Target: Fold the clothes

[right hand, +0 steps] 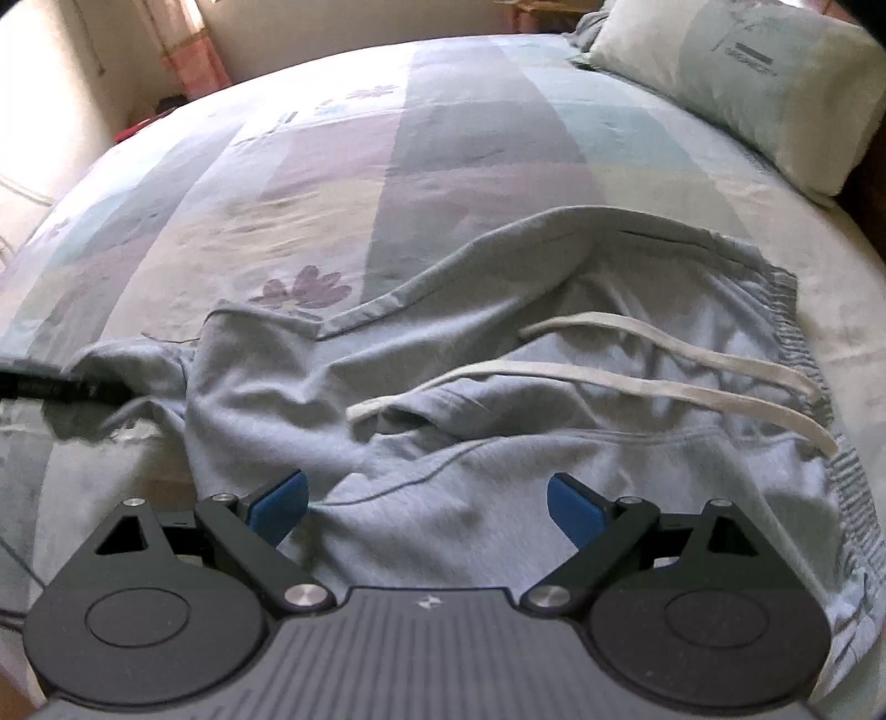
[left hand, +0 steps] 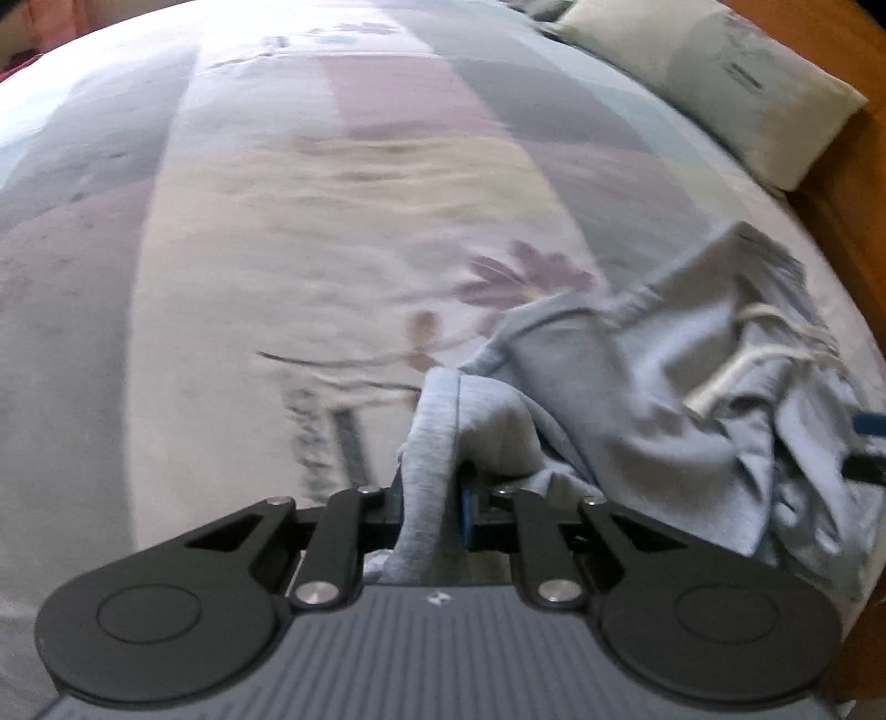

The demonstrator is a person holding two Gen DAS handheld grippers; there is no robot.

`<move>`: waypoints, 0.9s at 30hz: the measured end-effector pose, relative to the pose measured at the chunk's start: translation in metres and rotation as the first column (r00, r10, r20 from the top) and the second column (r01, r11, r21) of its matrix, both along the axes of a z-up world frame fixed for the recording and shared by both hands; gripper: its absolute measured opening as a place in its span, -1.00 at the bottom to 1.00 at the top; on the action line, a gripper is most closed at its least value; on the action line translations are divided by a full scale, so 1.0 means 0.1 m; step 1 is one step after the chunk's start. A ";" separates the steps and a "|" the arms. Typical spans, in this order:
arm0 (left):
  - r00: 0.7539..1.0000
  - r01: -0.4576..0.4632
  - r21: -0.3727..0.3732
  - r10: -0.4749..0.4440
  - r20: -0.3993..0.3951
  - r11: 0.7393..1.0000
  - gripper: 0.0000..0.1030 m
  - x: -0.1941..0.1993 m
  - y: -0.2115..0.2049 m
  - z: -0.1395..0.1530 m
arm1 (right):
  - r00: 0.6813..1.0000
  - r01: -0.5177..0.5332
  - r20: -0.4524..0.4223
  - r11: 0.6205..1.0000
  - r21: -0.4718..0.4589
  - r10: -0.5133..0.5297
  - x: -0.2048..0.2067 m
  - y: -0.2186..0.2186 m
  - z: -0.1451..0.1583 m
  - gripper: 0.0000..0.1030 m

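Light grey sweat shorts (right hand: 498, 387) with a white drawstring (right hand: 637, 382) lie crumpled on the bed. Their elastic waistband (right hand: 792, 310) is at the far right. In the left wrist view the shorts (left hand: 637, 387) bunch up to the right, and my left gripper (left hand: 432, 498) is shut on a rolled hem of the fabric (left hand: 437, 432). My right gripper (right hand: 426, 498) hovers open just above the near part of the shorts, blue pads (right hand: 282, 504) wide apart with cloth under them but nothing held. The left gripper's tip shows as a dark shape (right hand: 50, 385) at the shorts' left end.
The bed (right hand: 332, 166) is covered by a pastel patchwork sheet with purple flowers (right hand: 304, 285). A pillow (right hand: 747, 83) lies at the far right corner. A wooden bed frame (left hand: 841, 221) runs along the right. Curtains and a wall (right hand: 183, 50) stand beyond the bed.
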State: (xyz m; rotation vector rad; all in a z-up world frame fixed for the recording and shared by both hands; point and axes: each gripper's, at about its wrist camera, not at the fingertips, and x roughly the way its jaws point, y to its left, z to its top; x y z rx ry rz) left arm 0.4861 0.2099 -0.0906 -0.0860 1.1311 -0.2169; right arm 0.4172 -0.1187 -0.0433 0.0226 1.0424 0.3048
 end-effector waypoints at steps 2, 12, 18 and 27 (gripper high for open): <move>1.000 0.006 0.013 -0.006 -0.005 1.000 -0.74 0.08 0.07 0.00 | 1.000 -0.026 0.001 1.000 0.005 0.026 0.02 0.06 0.04 0.86; 1.000 0.009 0.106 -0.009 -0.005 0.994 -0.74 0.23 0.46 0.16 | 0.995 -0.102 0.011 0.995 0.014 0.102 0.09 0.34 0.17 0.88; 0.997 -0.080 0.179 0.079 0.012 0.981 -0.74 0.41 0.94 0.30 | 0.996 -0.086 0.012 0.996 0.000 0.086 0.09 0.43 0.17 0.88; 0.981 -0.189 0.226 0.174 0.086 0.956 -0.69 0.81 1.46 0.58 | 0.999 -0.044 0.023 0.999 -0.013 0.044 0.07 0.48 0.18 0.88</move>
